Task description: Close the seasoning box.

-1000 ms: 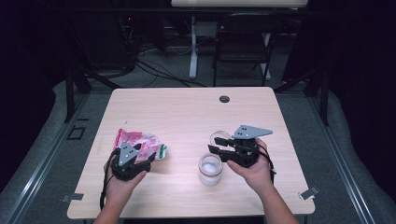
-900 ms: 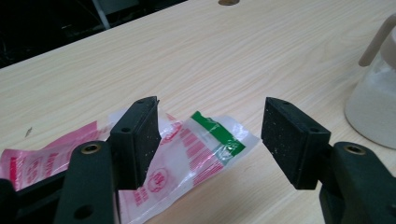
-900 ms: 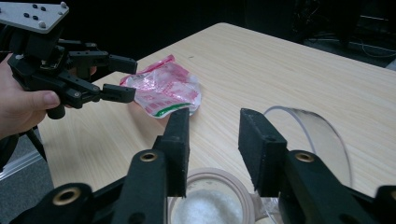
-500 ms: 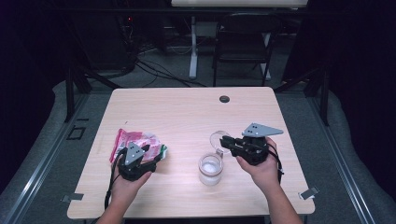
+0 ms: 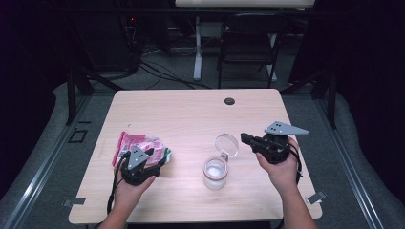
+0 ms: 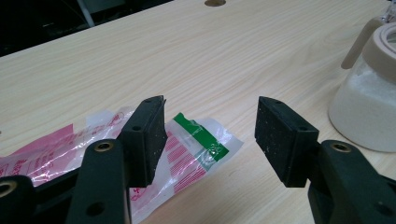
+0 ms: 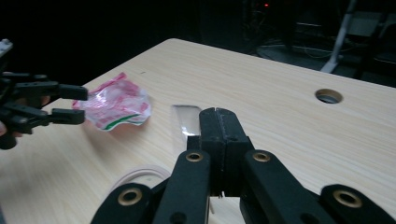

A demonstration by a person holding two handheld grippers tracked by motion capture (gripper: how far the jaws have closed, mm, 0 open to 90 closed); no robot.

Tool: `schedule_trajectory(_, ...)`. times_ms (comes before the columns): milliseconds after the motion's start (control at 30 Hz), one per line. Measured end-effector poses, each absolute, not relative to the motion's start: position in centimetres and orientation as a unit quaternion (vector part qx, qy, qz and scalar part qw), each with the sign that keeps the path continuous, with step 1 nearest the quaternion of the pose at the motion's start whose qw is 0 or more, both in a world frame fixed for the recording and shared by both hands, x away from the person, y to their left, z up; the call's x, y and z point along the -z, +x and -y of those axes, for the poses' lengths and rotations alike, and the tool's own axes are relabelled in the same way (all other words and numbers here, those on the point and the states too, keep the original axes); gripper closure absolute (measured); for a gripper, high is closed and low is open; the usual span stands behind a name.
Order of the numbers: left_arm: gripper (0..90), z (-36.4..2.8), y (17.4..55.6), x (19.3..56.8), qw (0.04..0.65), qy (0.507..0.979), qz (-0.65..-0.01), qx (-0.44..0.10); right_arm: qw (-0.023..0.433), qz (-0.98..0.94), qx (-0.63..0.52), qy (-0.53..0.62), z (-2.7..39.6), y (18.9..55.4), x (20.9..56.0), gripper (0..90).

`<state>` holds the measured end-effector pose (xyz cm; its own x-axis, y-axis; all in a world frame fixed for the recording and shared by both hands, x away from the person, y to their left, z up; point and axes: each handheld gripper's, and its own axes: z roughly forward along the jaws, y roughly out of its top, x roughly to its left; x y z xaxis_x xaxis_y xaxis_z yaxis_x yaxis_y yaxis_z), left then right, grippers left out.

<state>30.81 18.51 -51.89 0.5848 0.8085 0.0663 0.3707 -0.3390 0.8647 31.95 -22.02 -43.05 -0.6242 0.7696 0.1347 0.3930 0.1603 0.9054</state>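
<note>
A crumpled pink and clear plastic bag with a green strip lies at the table's front left. My left gripper rests at its near right corner. In the left gripper view the jaws stand open over the bag's green‑striped corner without pressing it; they have narrowed slightly. A clear jar of white powder stands front centre, its hinged lid flipped up. My right gripper is just right of the lid, pointing left. Its jaws have just closed and hold nothing.
A round cable hole sits near the table's far edge. A dark chair and cables are on the floor beyond. Bare wood stretches across the table's back half.
The right gripper has drawn back to the right, away from the jar's lid, and its jaws have shut. The left gripper has stayed at the bag.
</note>
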Motion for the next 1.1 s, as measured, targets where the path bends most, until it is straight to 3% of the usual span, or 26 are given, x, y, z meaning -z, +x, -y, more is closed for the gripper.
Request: schedule_trajectory(1100, 44.1, -18.7, 30.5, 52.0, 0.426, 0.78, -0.377, -0.262, 0.169, -0.73, -0.489, 0.447, 23.2, 34.5, 46.3, 90.0)
